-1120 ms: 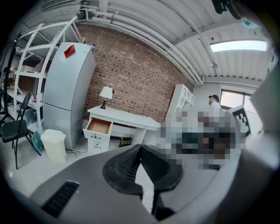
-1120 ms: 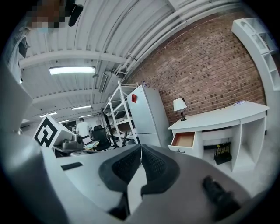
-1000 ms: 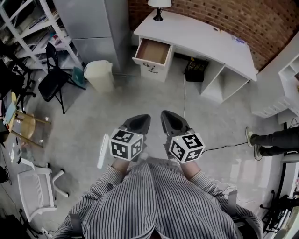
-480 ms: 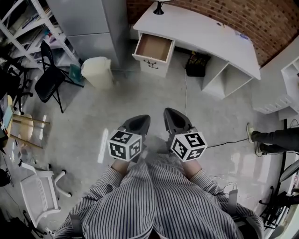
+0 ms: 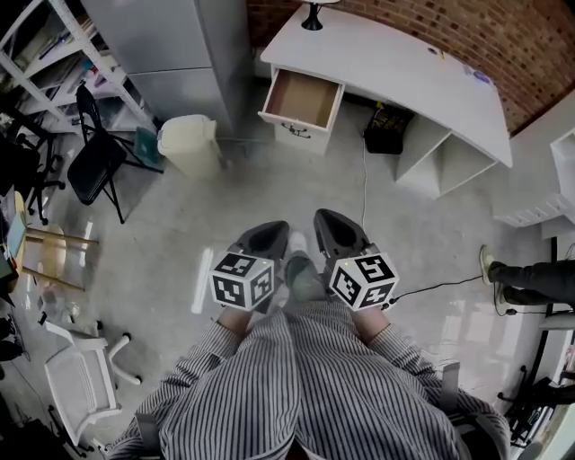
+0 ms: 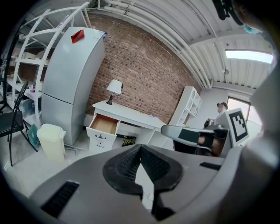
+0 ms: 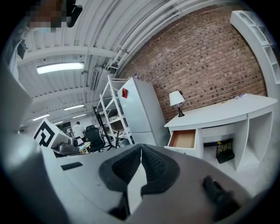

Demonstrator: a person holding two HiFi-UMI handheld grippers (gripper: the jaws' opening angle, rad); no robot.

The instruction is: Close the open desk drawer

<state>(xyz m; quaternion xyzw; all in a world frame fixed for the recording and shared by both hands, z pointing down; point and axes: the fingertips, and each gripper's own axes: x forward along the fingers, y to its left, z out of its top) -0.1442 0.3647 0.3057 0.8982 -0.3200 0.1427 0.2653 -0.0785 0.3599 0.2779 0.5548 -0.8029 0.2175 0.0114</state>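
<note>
While the person stands well back on the grey floor, both tools sit side by side low in the head view: one left gripper [image 5: 263, 237] and one right gripper [image 5: 333, 231], two in all, each with its marker cube, and a shoe [image 5: 302, 275] shows between them. Left gripper view now, and the left gripper [image 6: 140, 150] has its ribbed pads pressed together at the tip with nothing caught between! Same story in the right gripper view: the right gripper [image 7: 140, 149] has its jaws meeting at the tip, holding nothing. Far ahead, against the brick wall, stands one white desk [image 5: 395, 63], and at its left end is the drawer [image 5: 304, 99], pulled out, well apart from both grippers. Look into the drawer [image 6: 104, 124] and you get its plain brown inside, with two dark handles one above the other on the white front. From the right side the drawer [image 7: 183, 139] shows that same brown interior. One lamp [image 5: 313, 13] sits on the desktop's far left corner. One black crate [image 5: 388, 131] rests on the floor under the desk, what it holds too small to make out. One cream bin [image 5: 190, 144] stands beside one grey fridge [image 5: 171, 45], lid on, contents hidden. One black folding chair [image 5: 99, 153] stands left of the bin.
</note>
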